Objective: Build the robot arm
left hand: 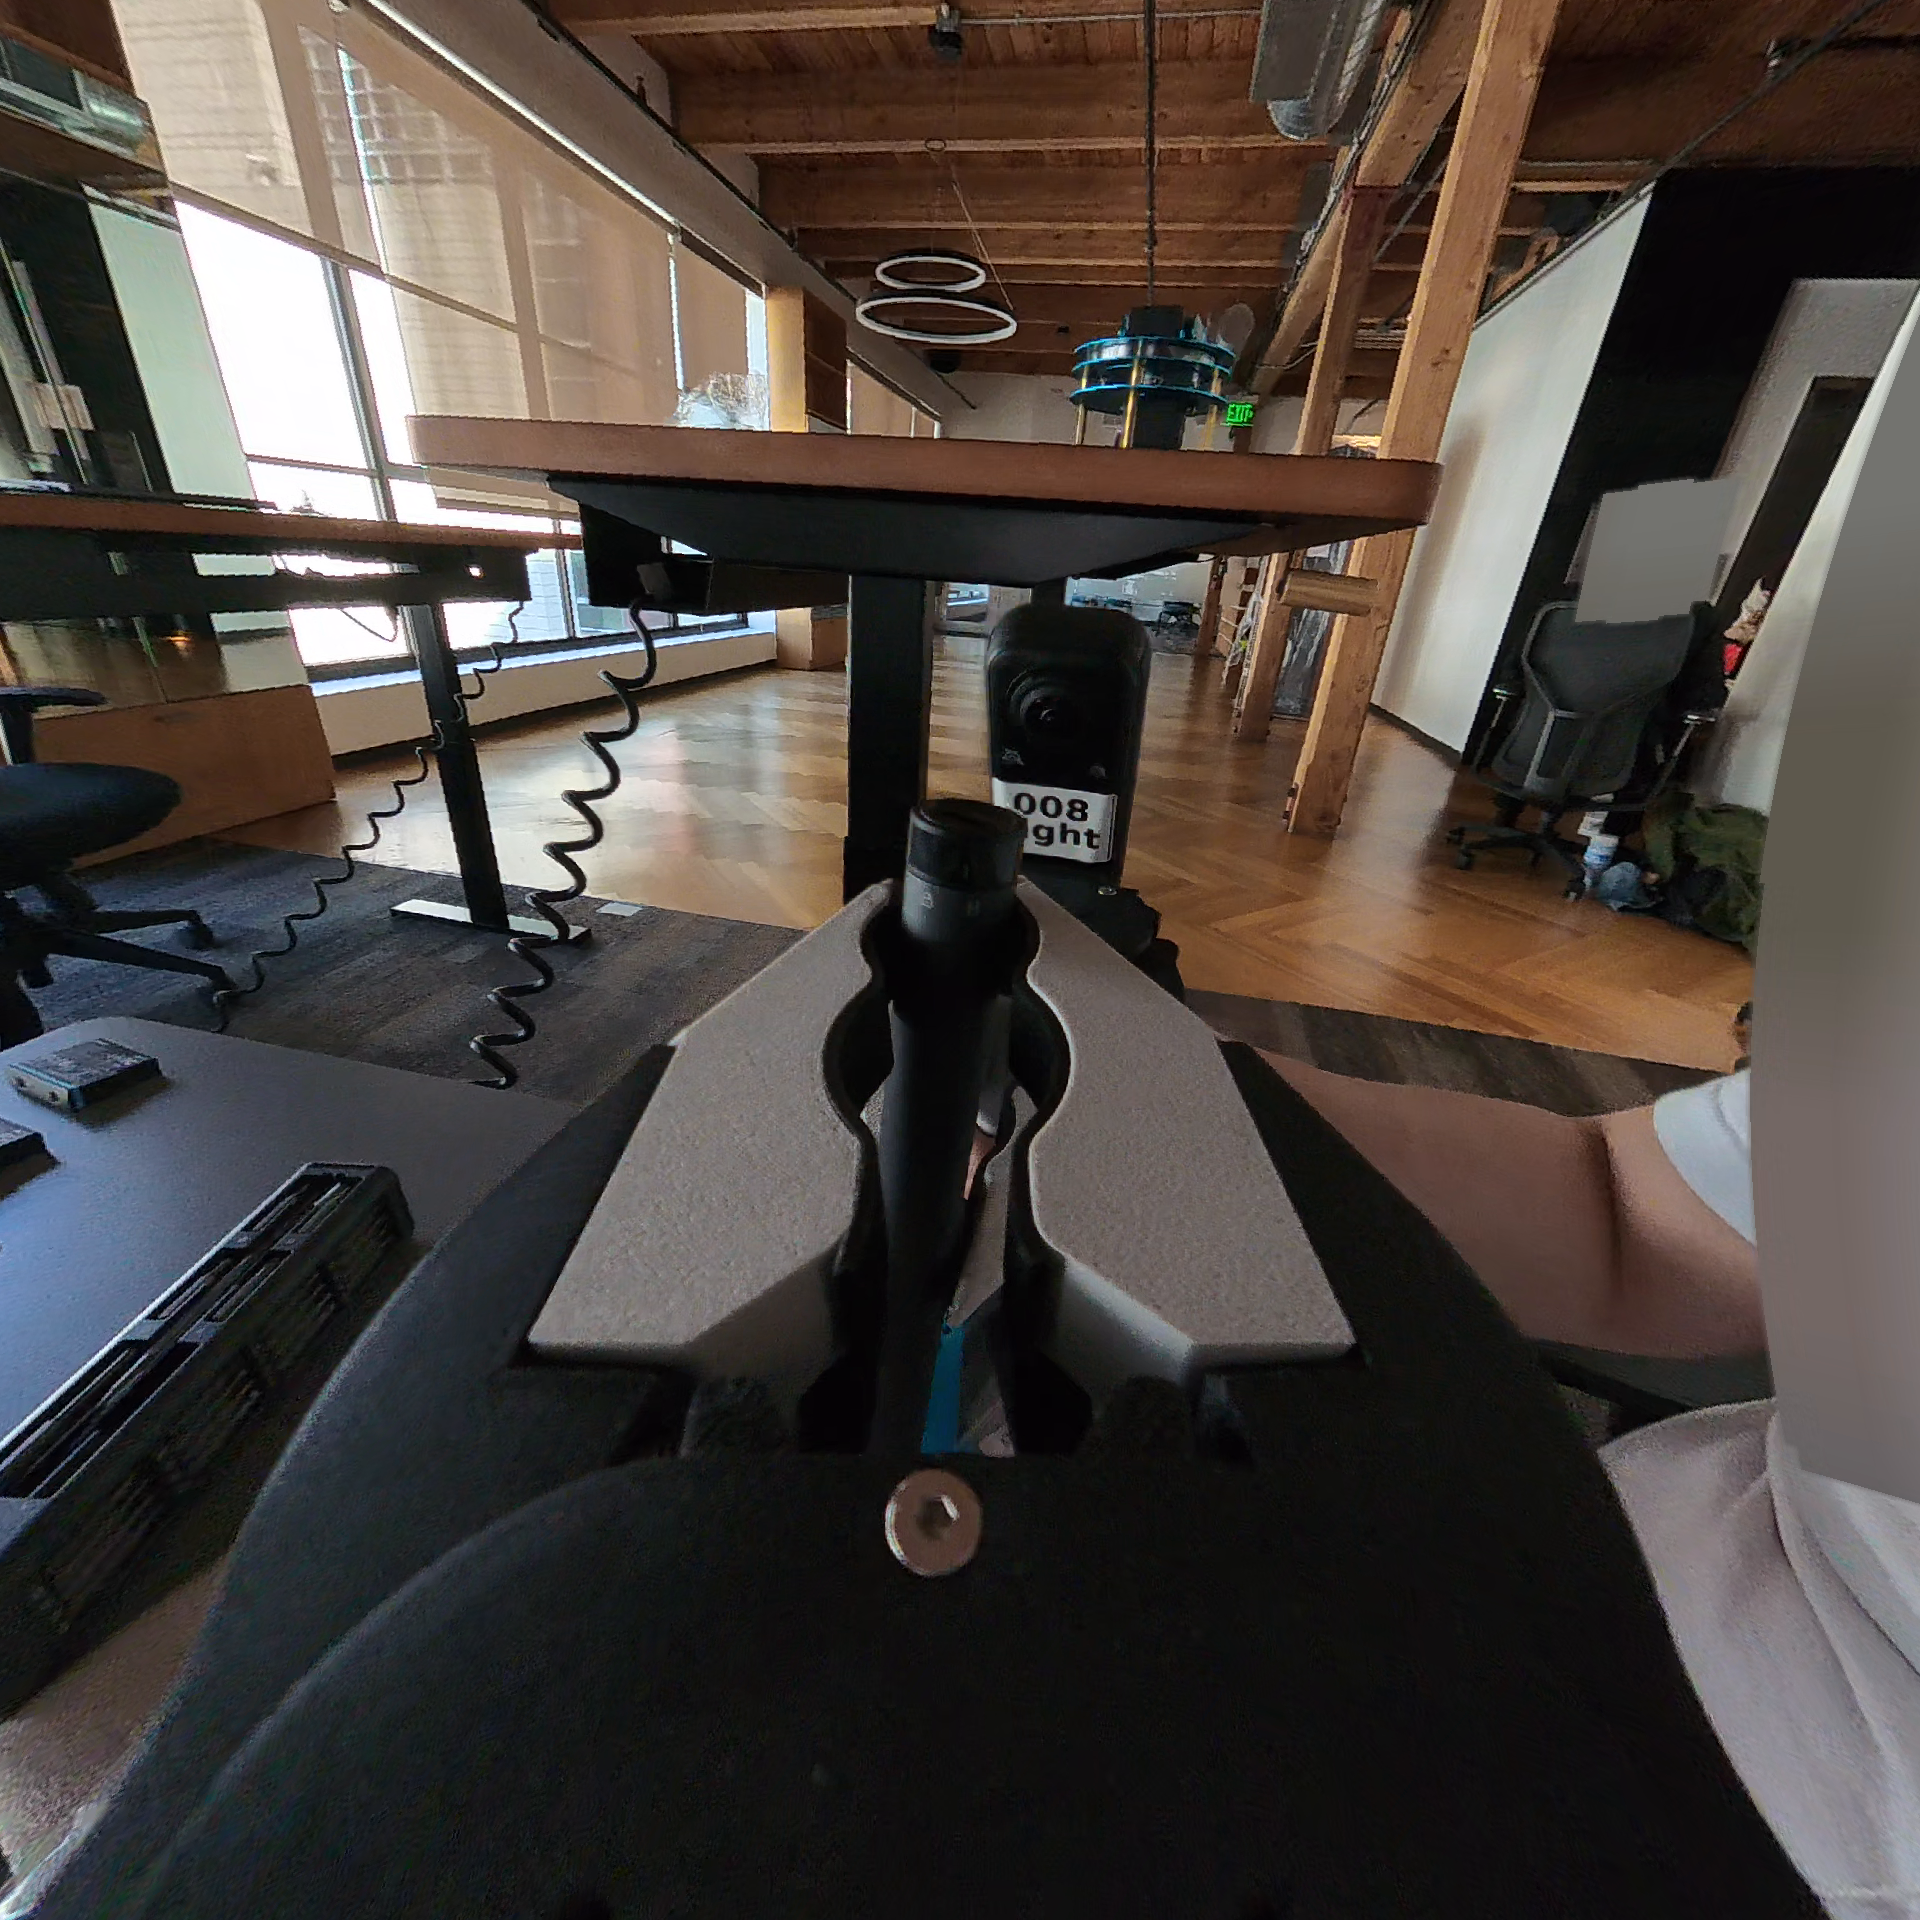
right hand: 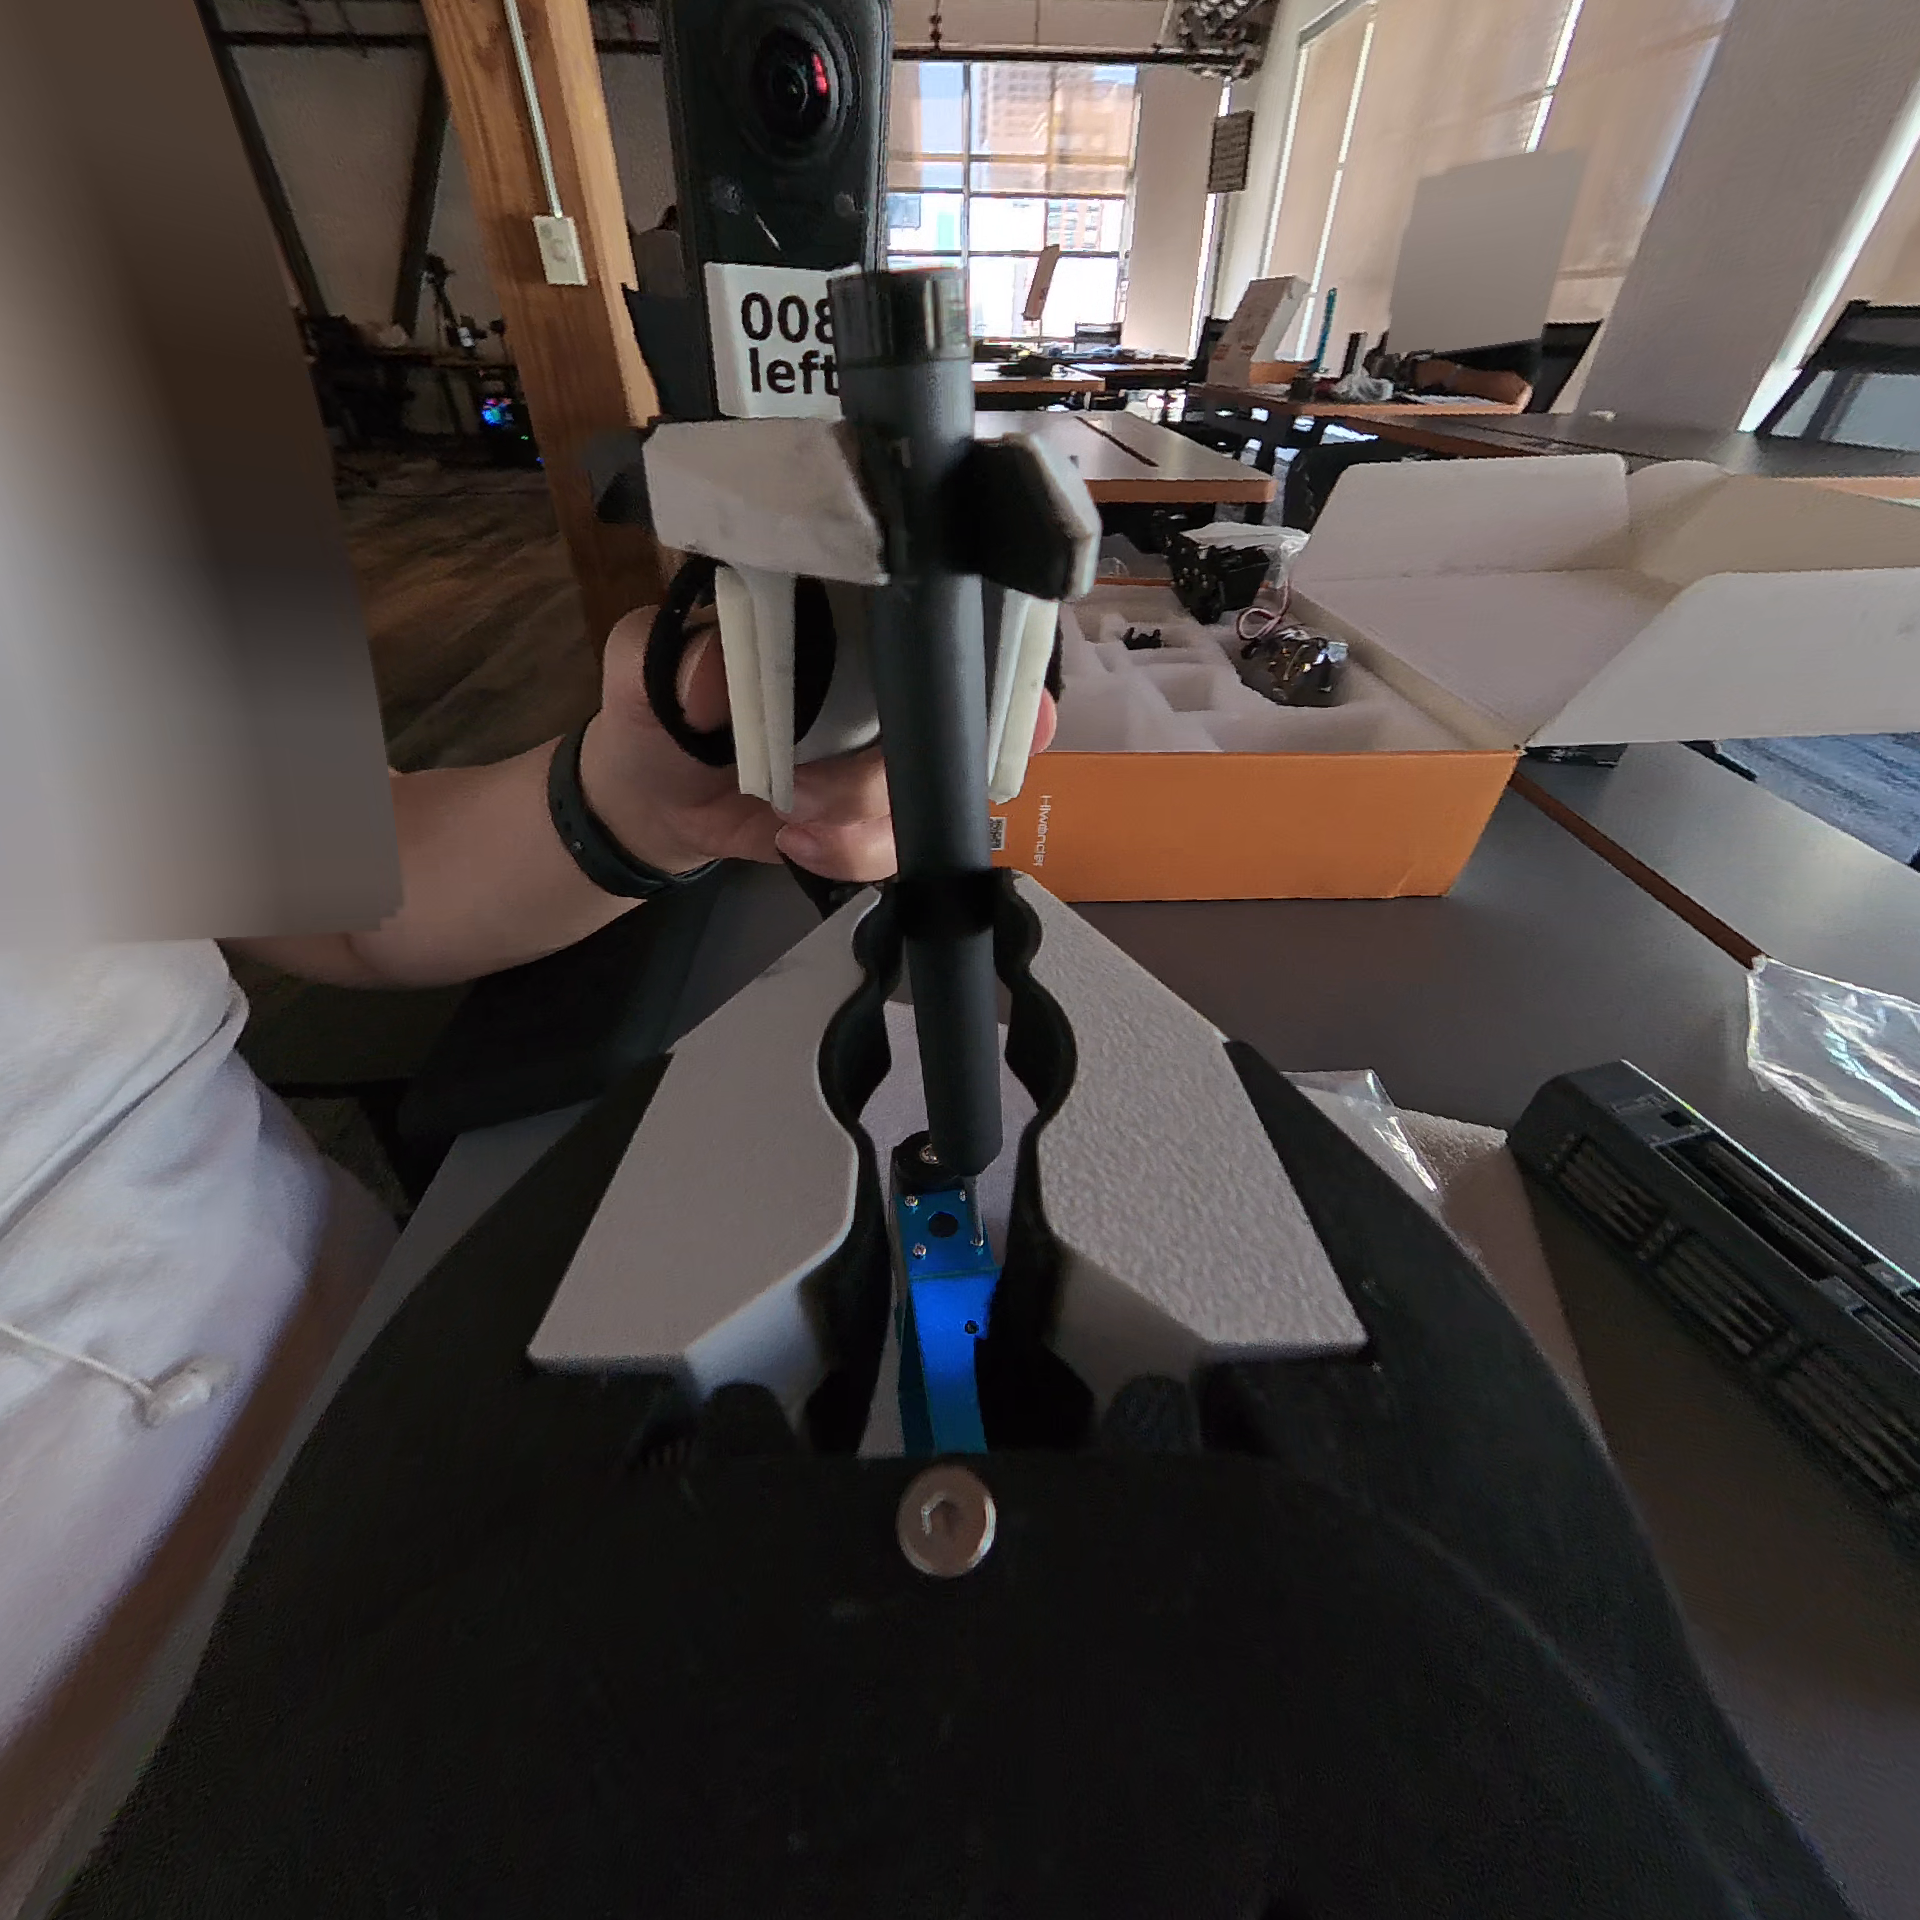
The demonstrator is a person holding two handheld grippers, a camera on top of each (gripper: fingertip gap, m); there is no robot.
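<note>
On the dark grey table (right hand: 1455, 966) an open orange box (right hand: 1247, 821) sits behind both grippers. A dark grey screwdriver handle (right hand: 925, 665) stands nearly upright, pinched between the fingertips of the left gripper (left hand: 951, 914) near its capped top. Lower down, the right gripper (right hand: 940, 914) also closes narrowly on it, above a blue metal bracket (right hand: 940, 1299).

Probably an open-plan loft office: standing desks (left hand: 914, 468), swivel chairs (left hand: 1579, 707), timber ceiling beams (left hand: 1039, 114), large windows (left hand: 312, 343).

Grey tool (left hand: 951, 914) fingers, black body, silver screw; white sleeve, perhaps hoodie.
</note>
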